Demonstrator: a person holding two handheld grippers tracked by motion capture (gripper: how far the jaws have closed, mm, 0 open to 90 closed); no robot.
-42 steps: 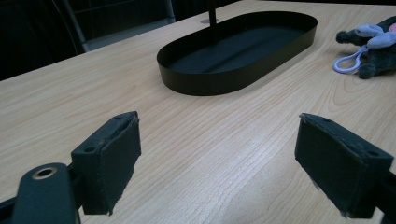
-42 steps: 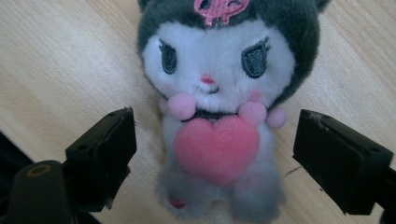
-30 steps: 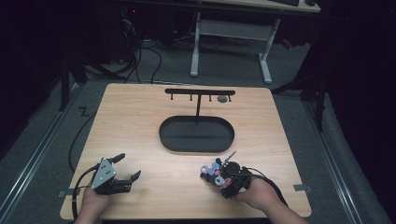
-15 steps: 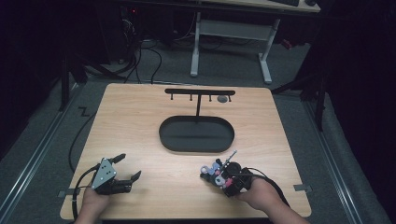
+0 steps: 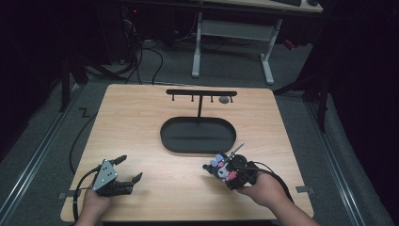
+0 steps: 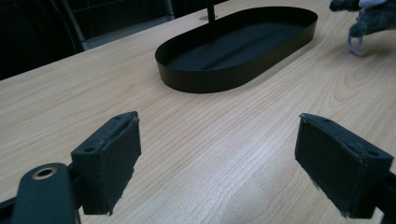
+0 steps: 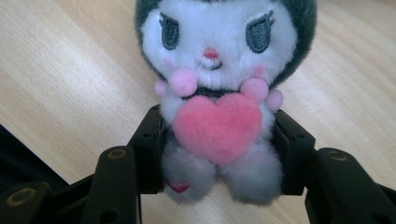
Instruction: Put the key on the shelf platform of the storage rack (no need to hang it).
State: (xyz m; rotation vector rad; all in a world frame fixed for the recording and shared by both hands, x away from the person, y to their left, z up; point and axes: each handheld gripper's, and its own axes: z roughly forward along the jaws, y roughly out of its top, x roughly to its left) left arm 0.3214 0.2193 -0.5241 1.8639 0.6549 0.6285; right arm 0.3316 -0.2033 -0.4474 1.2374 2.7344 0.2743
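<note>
Over the wooden table (image 5: 141,127), plush toy (image 7: 217,112) sits clamped between the right jaws.

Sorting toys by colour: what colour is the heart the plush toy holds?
Pink. The heart on the plush toy shows best in the right gripper view.

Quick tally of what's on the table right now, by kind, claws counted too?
Plush toys: 1, the plush toy clamped in the right claw
Black oval trays: 1, the oval tray
Hook racks: 1, the T-shaped rack
Claws: 2, counting the left claw, jaws apart
Total: 5
</note>
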